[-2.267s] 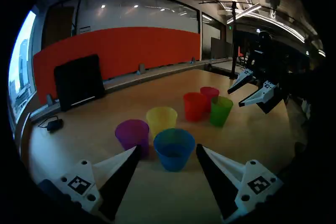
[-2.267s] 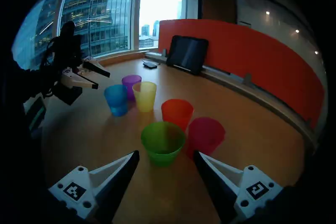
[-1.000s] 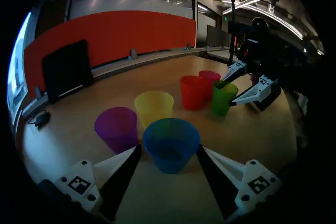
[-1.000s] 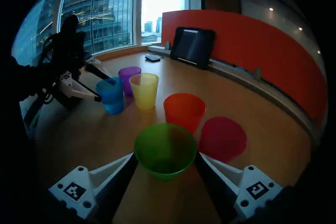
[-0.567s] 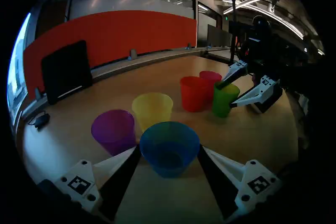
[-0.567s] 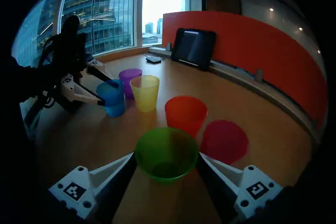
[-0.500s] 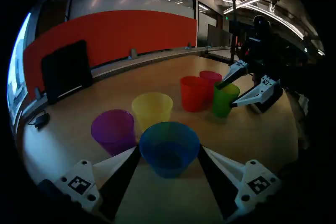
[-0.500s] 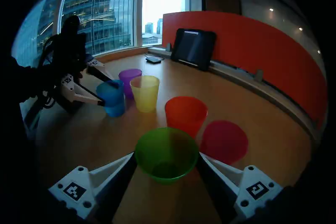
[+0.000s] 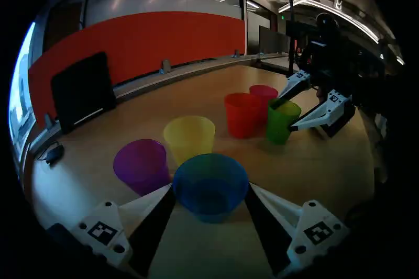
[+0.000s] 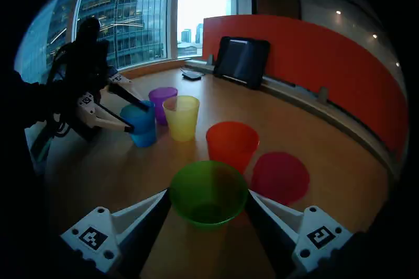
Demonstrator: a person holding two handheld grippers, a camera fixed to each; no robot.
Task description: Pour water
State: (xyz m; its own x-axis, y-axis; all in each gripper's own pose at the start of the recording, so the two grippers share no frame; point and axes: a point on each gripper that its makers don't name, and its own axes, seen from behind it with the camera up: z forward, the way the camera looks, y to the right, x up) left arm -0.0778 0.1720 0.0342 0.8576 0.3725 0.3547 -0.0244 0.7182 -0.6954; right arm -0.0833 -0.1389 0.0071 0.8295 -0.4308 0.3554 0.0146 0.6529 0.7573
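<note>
A wide wooden table [image 9: 324, 174] stretched ahead of me, backed by a long orange wall [image 9: 157, 43] and tall windows [image 10: 120, 22]. A dark screen [image 9: 81, 90] was propped near the table's far edge.

I held a two-finger gripper in each hand. My left gripper [image 9: 209, 189] had its fingers drawn partway in, pressing on either side of the blue cup [image 9: 210, 195]. That cup sat just in front of the purple cup [image 9: 141, 166] and the yellow cup [image 9: 189, 137]. My right gripper [image 10: 207, 191] was clamped the same way on the green cup [image 10: 208, 200], just beside the orange cup [image 10: 231, 143] and the pink cup [image 10: 280, 177]. The two clusters of three sat apart.

Both held cups were upright. I could not tell whether either had left the tabletop. A darker patch in the bottom of each may have been water, though I could not be sure.

As I judged it, the task was at its start: both cups were gripped, but nothing was tilted. Lifting one cup, bringing it over the other and tipping it were all left.
</note>
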